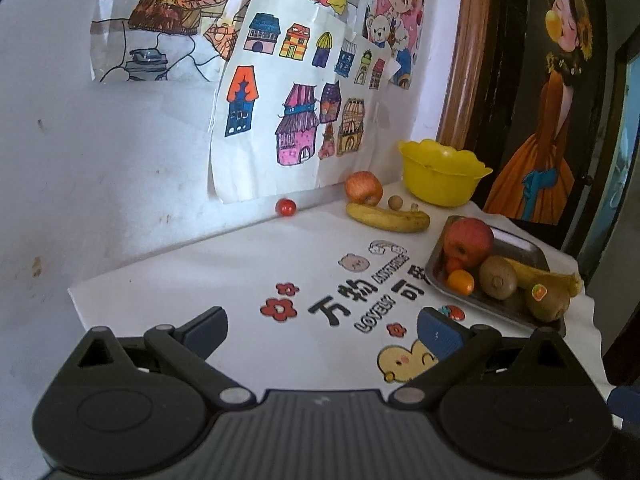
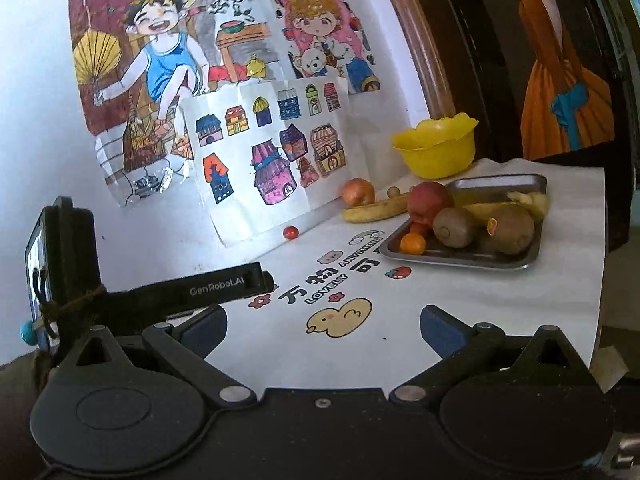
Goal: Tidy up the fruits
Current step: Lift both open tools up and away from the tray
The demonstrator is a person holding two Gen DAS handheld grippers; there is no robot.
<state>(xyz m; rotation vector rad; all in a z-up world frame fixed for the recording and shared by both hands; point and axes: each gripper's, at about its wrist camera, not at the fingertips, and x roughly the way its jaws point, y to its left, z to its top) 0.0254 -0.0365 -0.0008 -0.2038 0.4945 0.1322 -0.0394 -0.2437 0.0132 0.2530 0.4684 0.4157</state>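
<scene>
Your left gripper (image 1: 322, 330) hangs over the printed tablecloth (image 1: 224, 280) w/ fingers spread wide, nothing between them, touching nothing. Same for your right gripper (image 2: 322, 330): wide apart, empty. Metal tray (image 2: 460, 258) ahead-right holds a red apple (image 2: 430, 198), kiwis, a small orange fruit (image 2: 413, 243) & a banana. Loose near the wall: another apple (image 1: 363, 187), a banana (image 1: 387, 218), small red fruit (image 1: 286, 207). Yellow bowl (image 1: 442, 174) sits behind them.

Bench (image 2: 280, 352) front and middle bare, open for a claw. Right: tray (image 2: 460, 258) piled with fruit. Back by wall: apple (image 1: 363, 187), banana (image 1: 388, 218), yellow bowl (image 1: 440, 176), small red ball (image 1: 285, 207).
</scene>
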